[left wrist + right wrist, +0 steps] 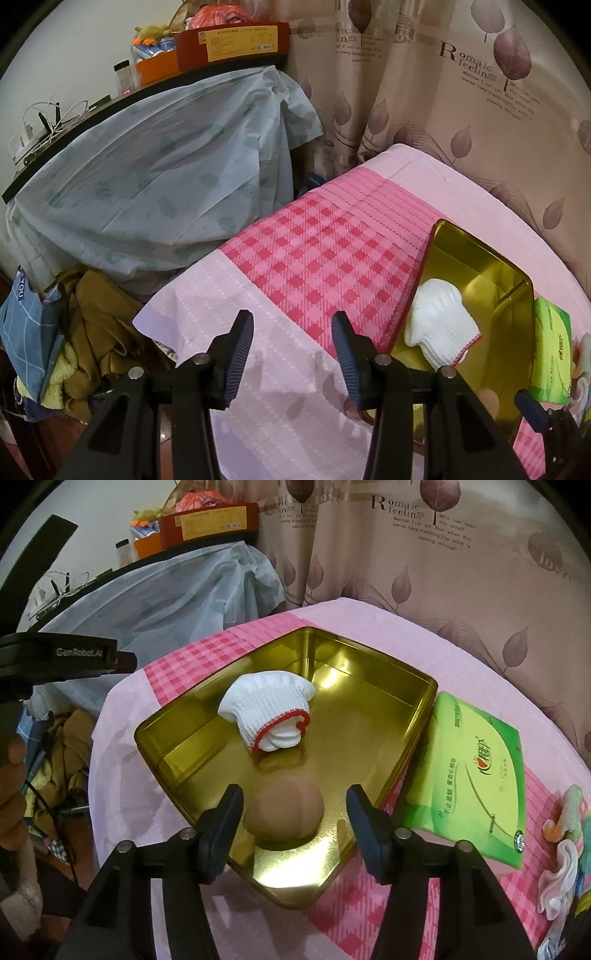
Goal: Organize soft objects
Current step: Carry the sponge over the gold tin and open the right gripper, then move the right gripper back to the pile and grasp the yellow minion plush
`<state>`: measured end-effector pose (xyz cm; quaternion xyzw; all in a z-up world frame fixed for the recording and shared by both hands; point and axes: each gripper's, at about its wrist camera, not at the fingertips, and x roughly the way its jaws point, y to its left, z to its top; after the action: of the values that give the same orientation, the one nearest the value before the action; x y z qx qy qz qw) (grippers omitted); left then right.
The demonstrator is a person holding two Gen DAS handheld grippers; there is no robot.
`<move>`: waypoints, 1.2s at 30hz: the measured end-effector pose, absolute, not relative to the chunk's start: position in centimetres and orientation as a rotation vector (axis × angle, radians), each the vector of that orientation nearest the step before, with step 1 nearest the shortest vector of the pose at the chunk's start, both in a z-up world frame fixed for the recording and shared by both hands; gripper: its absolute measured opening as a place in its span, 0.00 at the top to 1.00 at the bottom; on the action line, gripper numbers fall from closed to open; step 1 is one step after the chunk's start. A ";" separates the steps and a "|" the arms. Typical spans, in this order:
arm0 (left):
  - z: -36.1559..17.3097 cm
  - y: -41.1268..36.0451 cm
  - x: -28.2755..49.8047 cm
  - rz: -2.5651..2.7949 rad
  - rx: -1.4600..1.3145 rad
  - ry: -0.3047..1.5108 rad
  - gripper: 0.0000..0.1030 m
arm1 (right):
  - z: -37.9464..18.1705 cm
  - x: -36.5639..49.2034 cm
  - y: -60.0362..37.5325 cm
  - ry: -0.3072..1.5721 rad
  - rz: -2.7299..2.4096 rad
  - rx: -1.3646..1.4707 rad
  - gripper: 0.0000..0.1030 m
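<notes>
We hold the left gripper (291, 354) over the near edge of the pink cloth (288, 435), its jaws apart with nothing between them, and it can wait there out of the way. To its right sits the gold tin (402, 709), and inside it lies a rolled white glove (267, 710) with a red cuff, towards the far left of the floor of the tin. Nearer to us, the right gripper (293, 818) hangs over the tin with its jaws apart, and a brown ball (284, 814) lies between them on the gold floor, touching neither pad as far as we can tell. The step in hand looks like the release of the ball into the tin. To do it well, we judge that we should keep the jaws wide and lift straight back, so neither pad nudges the ball and sets it rolling against the glove or the wall. Right of the tin lies a green tissue pack (476, 775), just beside its wall, and at the far right edge some pale soft toys (561, 860) wait.

The ball is blurred, so we cannot say what it is made of. The toys are cut off by the frame, and their number is unclear. Our grippers hide the near corner of the tin.
</notes>
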<state>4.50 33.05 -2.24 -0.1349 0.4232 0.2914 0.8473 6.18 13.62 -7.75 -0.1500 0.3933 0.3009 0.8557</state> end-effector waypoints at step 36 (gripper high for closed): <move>-2.1 29.2 5.5 0.522 -0.127 0.892 0.56 | -4.9 8.1 -14.4 0.759 0.052 -0.048 0.39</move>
<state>5.46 29.16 -2.14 -0.0606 0.4262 0.2495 0.8674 8.09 -14.40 -4.91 -0.0237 0.3706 0.0254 0.9282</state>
